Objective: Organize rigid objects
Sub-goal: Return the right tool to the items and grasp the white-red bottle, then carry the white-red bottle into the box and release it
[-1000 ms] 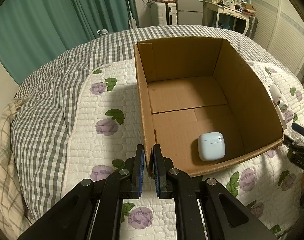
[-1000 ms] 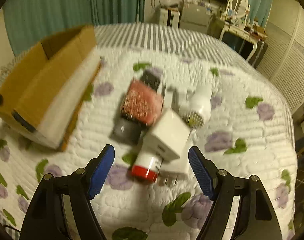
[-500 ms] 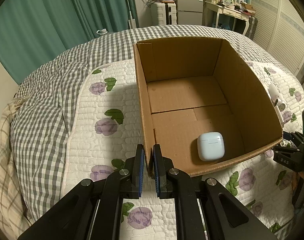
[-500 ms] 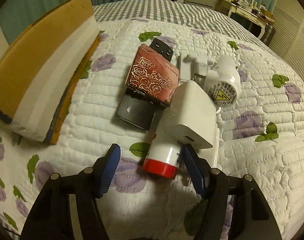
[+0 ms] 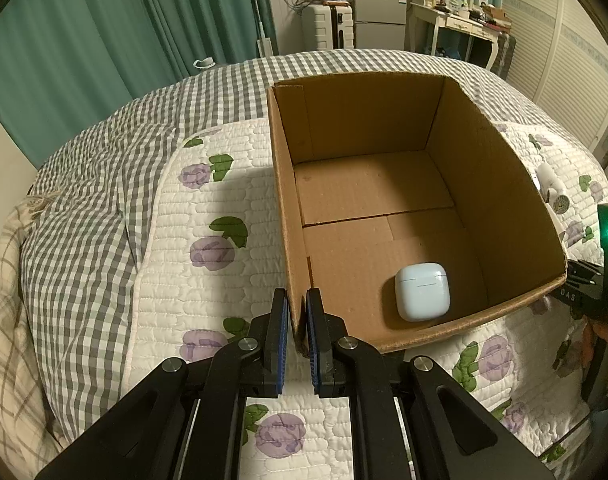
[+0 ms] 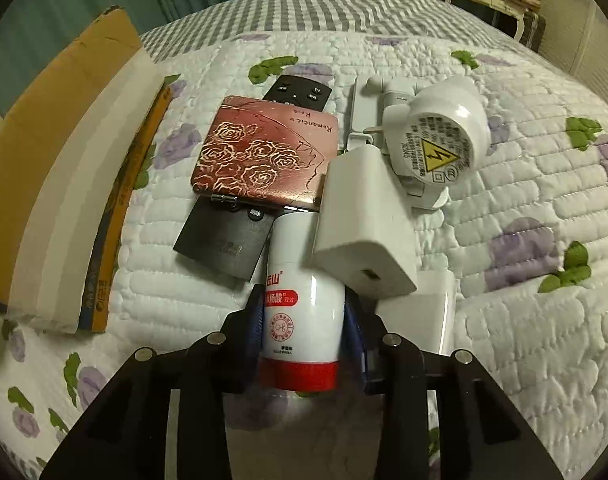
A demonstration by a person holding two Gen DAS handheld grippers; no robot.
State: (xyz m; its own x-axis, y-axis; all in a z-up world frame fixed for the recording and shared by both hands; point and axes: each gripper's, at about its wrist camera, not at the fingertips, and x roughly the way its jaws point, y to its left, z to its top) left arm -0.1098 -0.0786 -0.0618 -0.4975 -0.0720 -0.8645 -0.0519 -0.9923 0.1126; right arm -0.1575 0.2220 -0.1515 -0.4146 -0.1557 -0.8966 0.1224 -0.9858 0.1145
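On the bed: white quilted bedspread [image 5: 208, 280] printed with purple roses and green leaves, laid over a grey-and-white checked sheet [image 5: 88, 208].
Container: open brown cardboard box [image 5: 500, 184] standing on the bedspread, flaps off the top, floor seam running across the middle.
Box contents: pale blue rounded earbud case [image 5: 422, 297] lying flat at the near right of the box floor.
Left gripper [image 5: 298, 336]: blue-padded fingers pressed onto the near left wall of the box, one pad outside and one inside.
Right gripper [image 6: 302, 328]: fingers closed around a white cylindrical plastic bottle with a red cap [image 6: 300, 320], cap end nearest the camera; the bottle lies on the bedspread.
Pile, centre: white square charger block [image 6: 364, 236] resting across the far part of the bottle.
Pile, left: red rose-patterned hinged tin [image 6: 264, 158] lying on top of a black remote control [image 6: 228, 242], whose ends show at the far and near sides.
Pile, far right: round white plug-in device with a yellow warning label [image 6: 436, 140], beside a flat white adapter [image 6: 360, 120].
Box, right view: its outer wall [image 6: 56, 160] stands left of the pile.
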